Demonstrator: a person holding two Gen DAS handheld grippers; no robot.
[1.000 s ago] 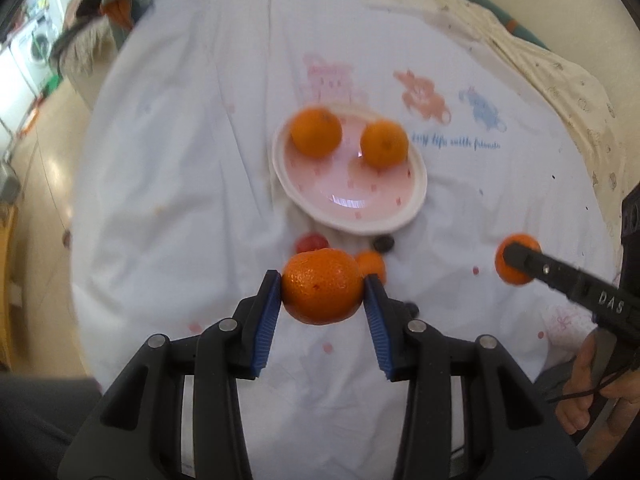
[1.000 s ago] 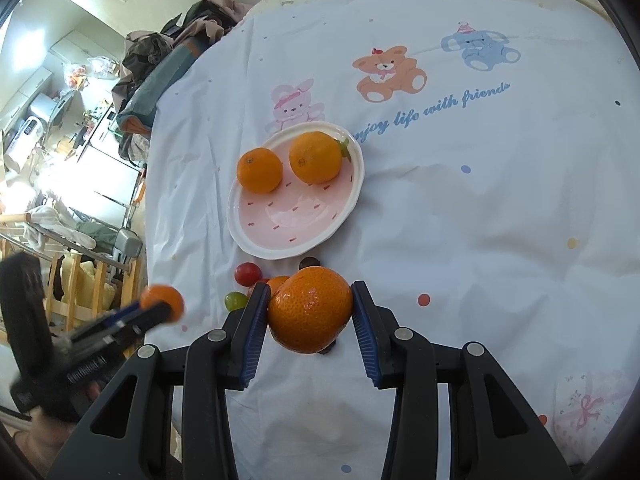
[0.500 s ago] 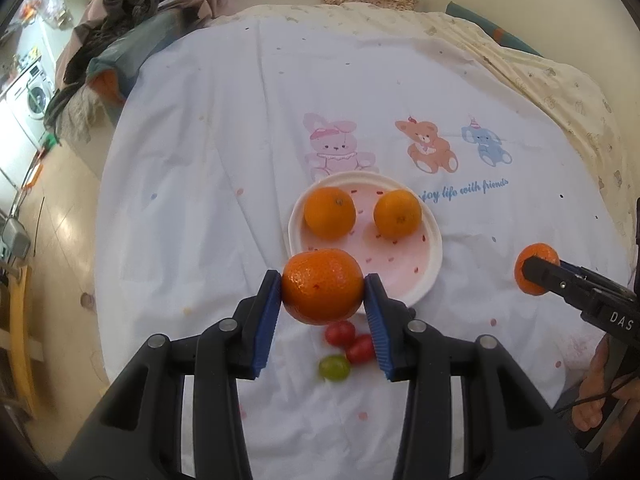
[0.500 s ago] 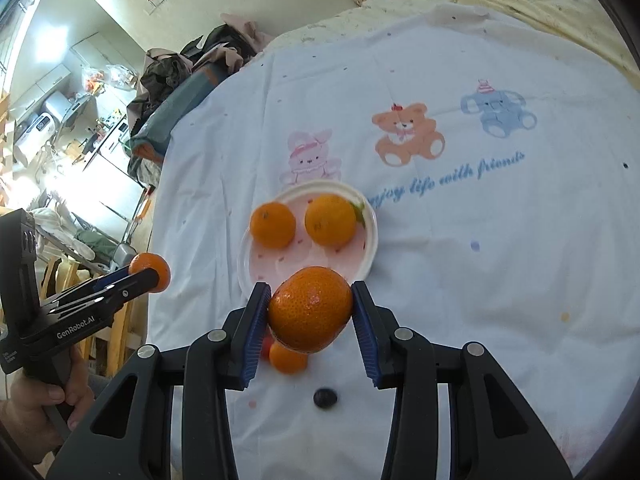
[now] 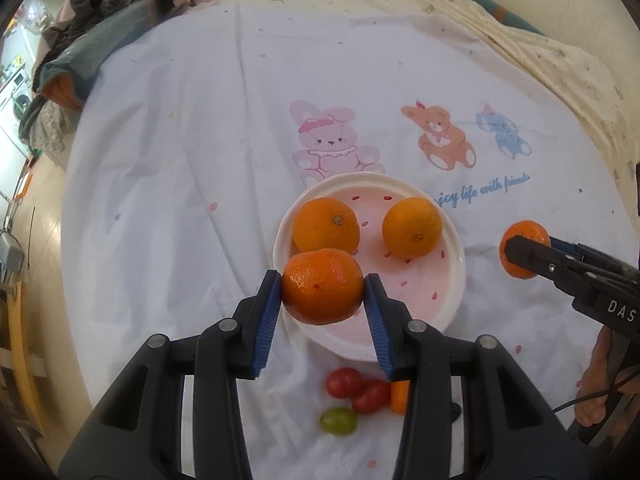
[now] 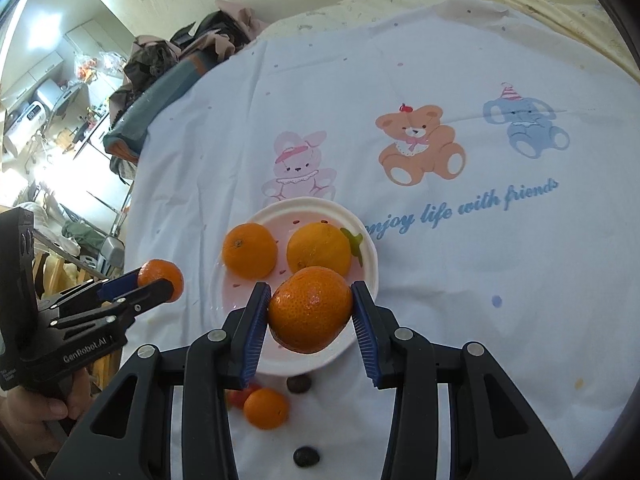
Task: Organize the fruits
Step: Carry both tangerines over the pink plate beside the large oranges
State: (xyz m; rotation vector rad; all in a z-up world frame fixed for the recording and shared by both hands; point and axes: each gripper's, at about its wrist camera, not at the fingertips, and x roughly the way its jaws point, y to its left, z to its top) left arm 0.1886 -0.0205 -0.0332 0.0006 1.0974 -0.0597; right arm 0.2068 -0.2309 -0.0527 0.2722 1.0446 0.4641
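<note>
Left gripper clamped on a mandarin, mid-frame over the pink plate. Right gripper likewise closed around another mandarin, centre frame above the plate's near rim. Two oranges resting on the plate; cherry tomatoes below it on the cloth.

Left black two-finger gripper with blue pads clamps a round orange tangerine above the pink-centred white plate; right matching gripper grips another tangerine over that plate.
</note>
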